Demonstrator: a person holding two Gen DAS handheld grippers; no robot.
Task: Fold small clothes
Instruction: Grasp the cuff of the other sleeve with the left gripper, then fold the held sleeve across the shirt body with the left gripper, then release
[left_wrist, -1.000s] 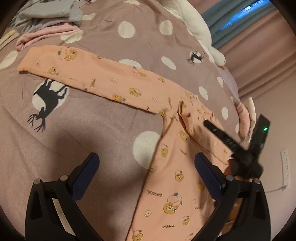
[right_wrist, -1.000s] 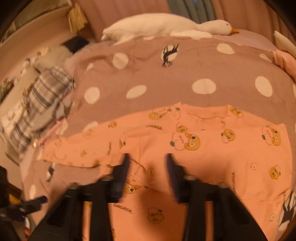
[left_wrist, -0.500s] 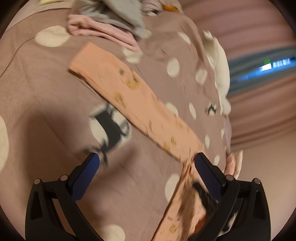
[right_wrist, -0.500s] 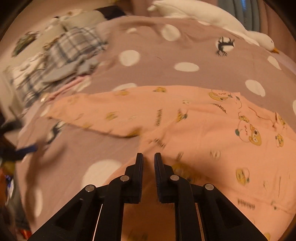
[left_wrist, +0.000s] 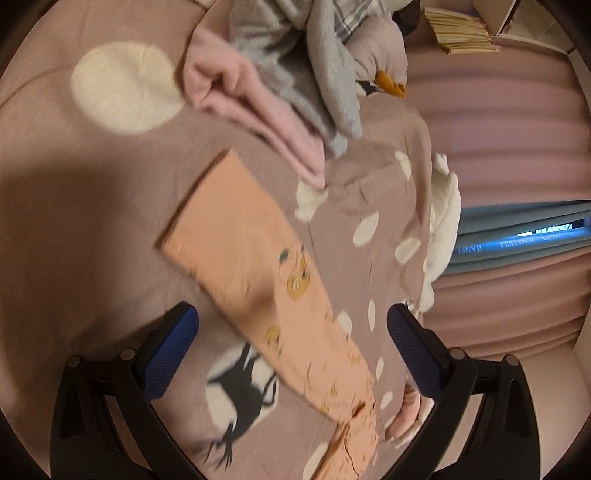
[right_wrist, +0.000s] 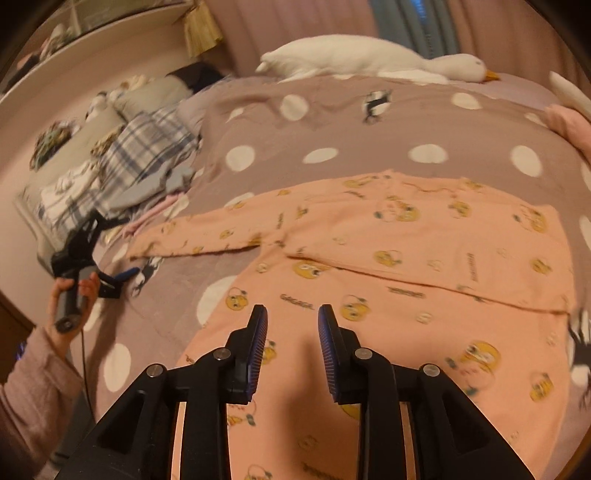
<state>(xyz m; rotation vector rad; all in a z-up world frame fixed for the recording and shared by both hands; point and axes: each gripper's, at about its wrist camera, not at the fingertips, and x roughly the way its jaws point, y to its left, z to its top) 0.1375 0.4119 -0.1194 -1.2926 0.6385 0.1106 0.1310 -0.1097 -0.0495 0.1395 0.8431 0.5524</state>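
A peach long-sleeved top (right_wrist: 406, 280) with yellow cartoon prints lies spread on the bed. Its left sleeve (left_wrist: 251, 251) stretches out flat toward the pile of clothes. My left gripper (left_wrist: 291, 332) is wide open and empty, hovering just above that sleeve near its cuff; it also shows in the right wrist view (right_wrist: 110, 280), held in a hand. My right gripper (right_wrist: 291, 314) is partly open and empty, low over the top's body.
The bed has a mauve cover (right_wrist: 332, 125) with white dots. A pile of pink, grey and plaid clothes (left_wrist: 288, 74) lies beyond the sleeve cuff. A white goose plush (right_wrist: 369, 55) lies at the bed's far edge. Curtains (left_wrist: 517, 147) hang behind.
My left gripper has swung from the top's body out along the sleeve to its cuff. My right gripper was nearly shut half a second ago and has opened partway.
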